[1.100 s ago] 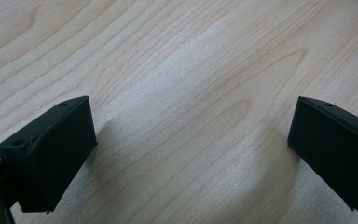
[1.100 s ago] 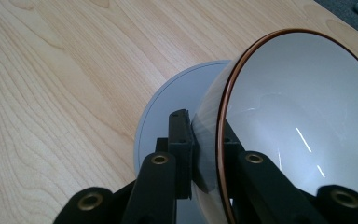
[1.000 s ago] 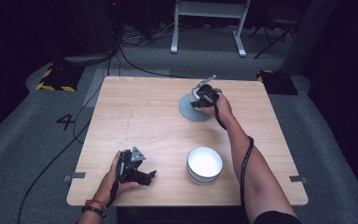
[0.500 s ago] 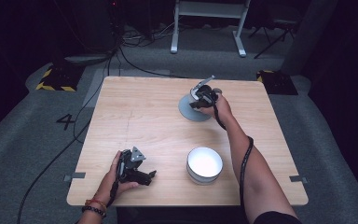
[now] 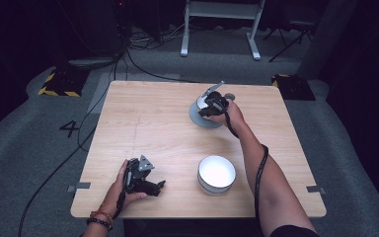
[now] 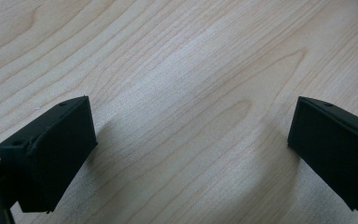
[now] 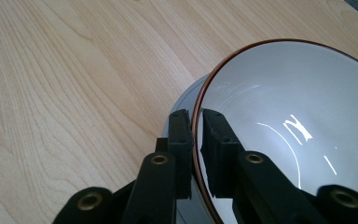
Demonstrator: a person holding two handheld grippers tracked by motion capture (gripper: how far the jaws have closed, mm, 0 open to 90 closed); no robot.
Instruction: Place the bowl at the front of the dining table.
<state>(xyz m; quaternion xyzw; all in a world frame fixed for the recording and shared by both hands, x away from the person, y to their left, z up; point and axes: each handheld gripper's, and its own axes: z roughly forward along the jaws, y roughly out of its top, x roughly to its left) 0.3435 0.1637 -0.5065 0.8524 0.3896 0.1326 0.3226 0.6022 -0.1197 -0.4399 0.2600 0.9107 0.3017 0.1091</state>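
Observation:
My right gripper [image 7: 196, 116] is shut on the rim of a white bowl [image 7: 284, 116] with a thin brown edge, one jaw inside and one outside. The bowl is tilted over a grey plate [image 7: 189, 99]. From above, the right gripper [image 5: 212, 103] sits at the far right of the table over the grey plate [image 5: 200, 118], and the held bowl [image 5: 202, 101] peeks out beside it. My left gripper [image 5: 155, 186] lies on the wood near the front left edge, held by a hand. Its jaws [image 6: 191, 135] stand wide open over bare wood.
A second white bowl [image 5: 217, 174] stands upright near the front edge, right of the left gripper. The wooden table [image 5: 153, 123] has bare room across its left and middle. Cables trail over the grey floor behind and to the left.

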